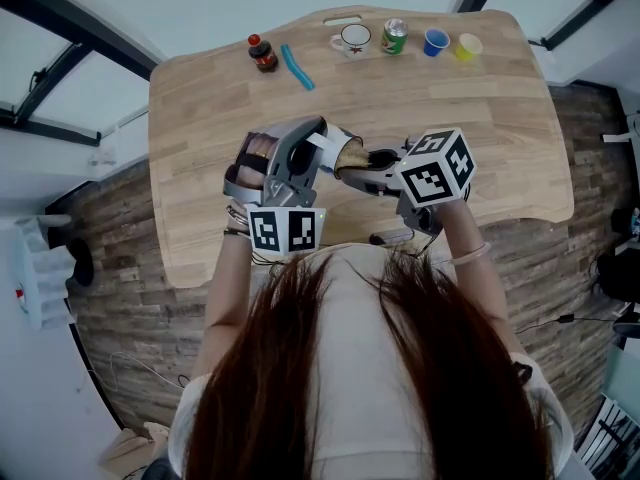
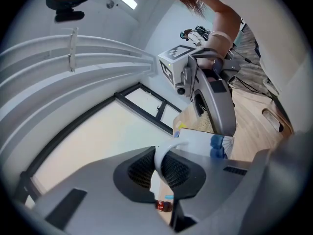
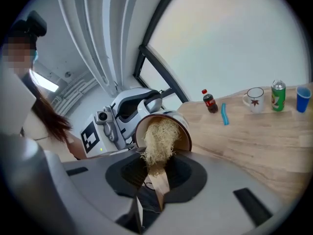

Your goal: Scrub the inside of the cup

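A cup, white outside and brown inside, is held above the wooden table, tipped on its side with its mouth toward the right. My left gripper is shut on its white handle. My right gripper is shut on the flat wooden handle of a brush. The brush's pale straw bristles reach into the cup's mouth and lie against the inner wall. In the right gripper view the left gripper shows behind the cup.
Along the table's far edge stand a small cola bottle, a blue stick, a white mug, a green can, a blue cup and a yellow cup. Brick-patterned floor surrounds the table.
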`<state>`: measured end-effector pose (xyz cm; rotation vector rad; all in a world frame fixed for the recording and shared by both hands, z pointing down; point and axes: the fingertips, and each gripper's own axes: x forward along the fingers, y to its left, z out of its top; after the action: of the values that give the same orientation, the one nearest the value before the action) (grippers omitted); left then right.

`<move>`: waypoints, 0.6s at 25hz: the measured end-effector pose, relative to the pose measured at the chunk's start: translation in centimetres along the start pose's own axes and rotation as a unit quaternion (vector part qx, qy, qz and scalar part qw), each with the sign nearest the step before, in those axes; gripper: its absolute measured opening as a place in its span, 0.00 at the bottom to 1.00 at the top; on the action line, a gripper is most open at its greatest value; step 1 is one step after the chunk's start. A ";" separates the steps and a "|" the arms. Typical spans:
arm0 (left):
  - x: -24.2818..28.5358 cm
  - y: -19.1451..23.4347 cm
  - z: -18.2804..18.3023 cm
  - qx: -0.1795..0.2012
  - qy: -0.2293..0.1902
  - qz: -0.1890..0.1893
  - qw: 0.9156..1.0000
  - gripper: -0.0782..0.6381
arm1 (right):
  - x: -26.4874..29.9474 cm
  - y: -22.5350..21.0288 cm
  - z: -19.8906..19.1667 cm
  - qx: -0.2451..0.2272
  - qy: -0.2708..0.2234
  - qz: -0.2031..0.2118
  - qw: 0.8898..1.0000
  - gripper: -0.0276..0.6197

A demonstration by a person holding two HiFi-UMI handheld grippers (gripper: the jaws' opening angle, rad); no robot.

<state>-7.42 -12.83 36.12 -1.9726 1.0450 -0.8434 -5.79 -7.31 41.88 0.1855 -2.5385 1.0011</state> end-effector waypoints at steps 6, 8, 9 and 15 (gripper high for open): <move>0.0 0.4 0.0 -0.003 -0.001 0.018 1.000 0.14 | -0.2 0.4 0.7 0.065 -0.053 0.052 0.995 0.18; -0.1 0.7 0.1 -0.005 -0.001 0.026 1.000 0.14 | -0.4 0.5 1.0 0.091 -0.076 0.072 0.990 0.18; -0.2 0.8 0.0 -0.006 -0.001 0.030 1.000 0.14 | -0.4 0.6 1.2 0.104 -0.087 0.082 0.987 0.18; -0.3 1.4 0.1 -0.009 -0.004 0.049 0.999 0.14 | -0.9 1.2 2.2 0.176 -0.148 0.140 0.963 0.18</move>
<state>-8.00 -13.04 34.86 -1.9219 1.1383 -0.7737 -6.03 -7.98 39.31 0.0807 -2.6777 1.6483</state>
